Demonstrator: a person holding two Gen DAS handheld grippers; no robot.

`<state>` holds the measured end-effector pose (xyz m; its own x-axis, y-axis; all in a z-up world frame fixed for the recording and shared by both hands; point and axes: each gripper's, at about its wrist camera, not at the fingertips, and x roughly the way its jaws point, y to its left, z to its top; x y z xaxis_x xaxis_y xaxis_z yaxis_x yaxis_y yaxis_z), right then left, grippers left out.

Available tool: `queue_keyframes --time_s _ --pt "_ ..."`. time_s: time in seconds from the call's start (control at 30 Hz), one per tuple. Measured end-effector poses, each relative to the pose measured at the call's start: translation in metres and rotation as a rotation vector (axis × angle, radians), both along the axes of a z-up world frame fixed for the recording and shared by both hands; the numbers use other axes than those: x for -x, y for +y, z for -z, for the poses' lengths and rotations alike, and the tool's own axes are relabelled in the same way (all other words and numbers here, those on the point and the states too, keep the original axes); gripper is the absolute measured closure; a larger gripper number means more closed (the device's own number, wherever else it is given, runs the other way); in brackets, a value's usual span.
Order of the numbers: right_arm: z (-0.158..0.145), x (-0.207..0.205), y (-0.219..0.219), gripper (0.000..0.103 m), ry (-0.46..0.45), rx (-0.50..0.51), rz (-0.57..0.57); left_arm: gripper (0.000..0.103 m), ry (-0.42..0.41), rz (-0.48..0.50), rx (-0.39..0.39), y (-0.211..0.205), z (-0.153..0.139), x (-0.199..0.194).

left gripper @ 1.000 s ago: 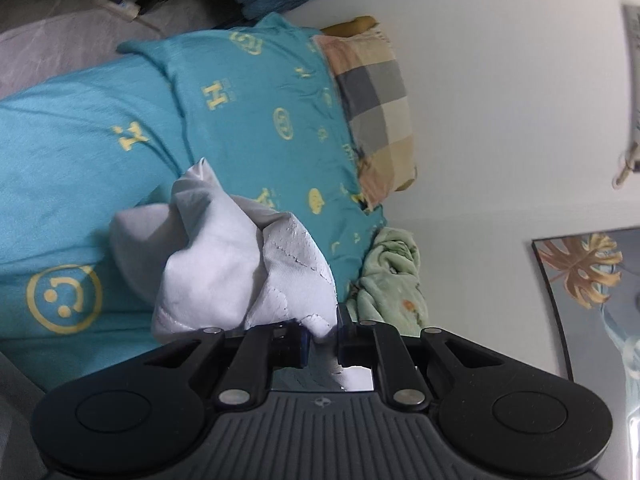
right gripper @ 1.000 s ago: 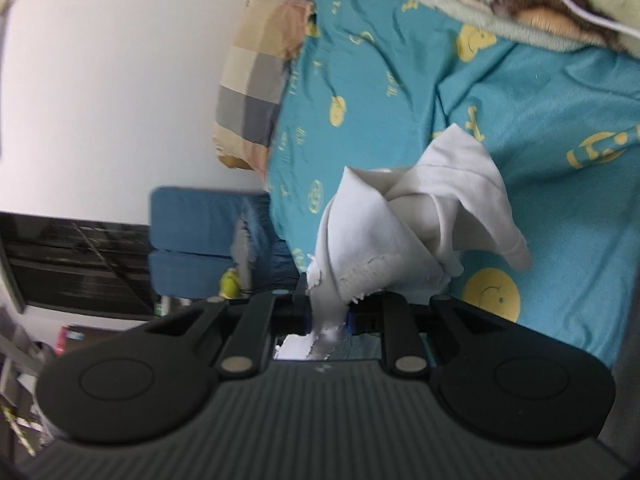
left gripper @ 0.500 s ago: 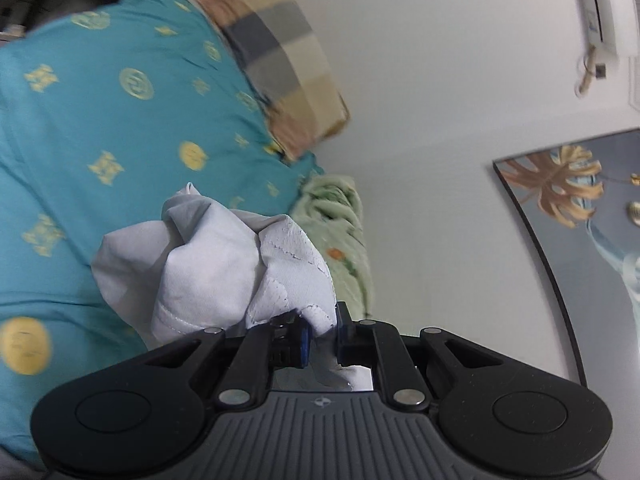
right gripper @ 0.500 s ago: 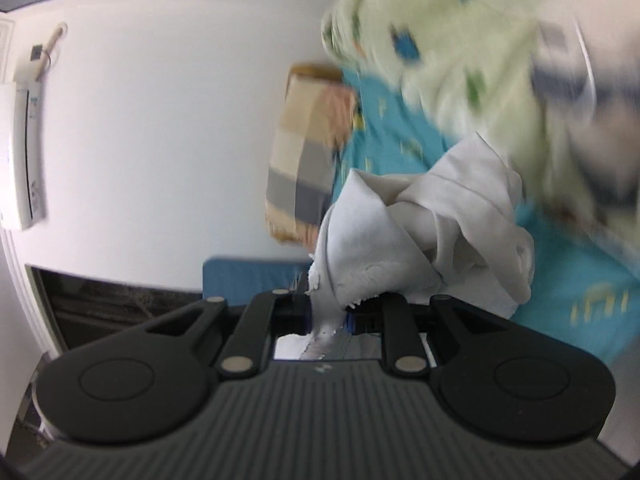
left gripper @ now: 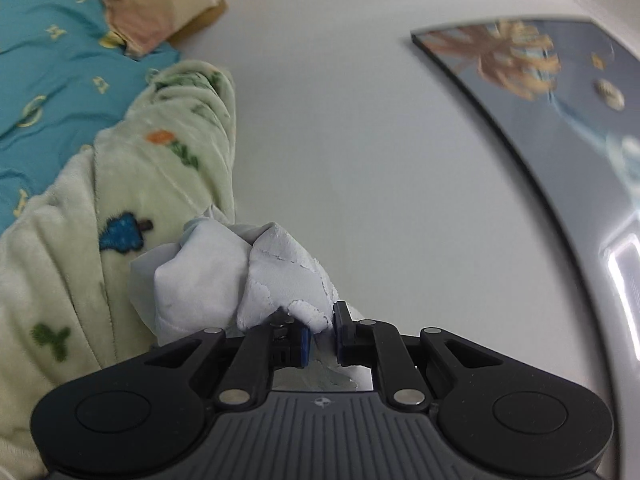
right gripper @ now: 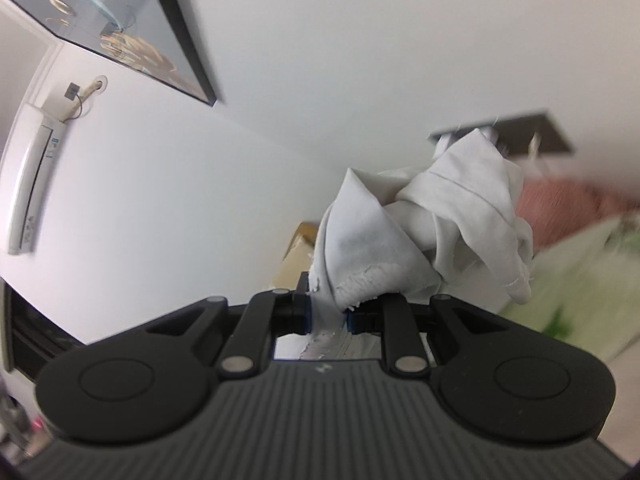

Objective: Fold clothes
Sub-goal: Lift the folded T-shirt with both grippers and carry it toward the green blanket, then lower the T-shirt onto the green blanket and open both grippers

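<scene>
A white garment (left gripper: 240, 280) hangs bunched from both grippers, lifted off the bed. My left gripper (left gripper: 320, 330) is shut on a frayed edge of it. My right gripper (right gripper: 328, 314) is shut on another frayed edge; the white garment (right gripper: 424, 236) drapes in a crumpled bundle in front of its fingers. Both cameras point up toward the wall, so the lower part of the garment is hidden.
A pale green fleece blanket (left gripper: 80, 240) lies on the teal bedsheet (left gripper: 48, 64), with a checked pillow (left gripper: 160, 0) by the wall. A framed picture (left gripper: 540, 92) hangs on the white wall. An air conditioner (right gripper: 32, 176) is mounted at the left in the right wrist view.
Both grippers have swung upward with the garment held; the views have moved from the teal bed to the wall, picture and air conditioner. The grips have not changed.
</scene>
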<state>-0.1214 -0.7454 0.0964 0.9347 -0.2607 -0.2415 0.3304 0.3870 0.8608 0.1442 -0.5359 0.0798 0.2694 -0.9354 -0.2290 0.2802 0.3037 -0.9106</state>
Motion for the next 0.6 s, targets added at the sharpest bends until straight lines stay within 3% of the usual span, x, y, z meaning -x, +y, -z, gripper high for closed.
queue_keyframes --time_s 0.07,0.2,0.3,0.47,0.57,0.6 --pt "0.027 0.016 -0.010 0.084 0.058 -0.006 0.011 0.090 -0.027 0.052 -0.040 -0.008 0.037 0.011" --pt "0.101 0.043 -0.015 0.084 0.234 -0.113 -0.055 0.090 -0.049 0.124 -0.169 -0.001 0.096 0.037" --pt "0.138 0.061 -0.006 0.084 0.277 -0.137 -0.068 0.090 -0.047 0.159 -0.238 0.011 0.125 0.051" --pt "0.145 0.069 0.003 0.083 0.247 -0.159 -0.040 0.082 -0.039 0.182 -0.312 0.017 0.144 0.051" --pt "0.134 0.073 0.010 0.080 0.258 -0.194 -0.027 0.072 -0.084 0.176 -0.372 0.032 0.122 0.059" --pt "0.129 0.079 0.013 0.079 0.265 -0.201 -0.027 0.064 -0.107 0.176 -0.393 0.038 0.112 0.064"
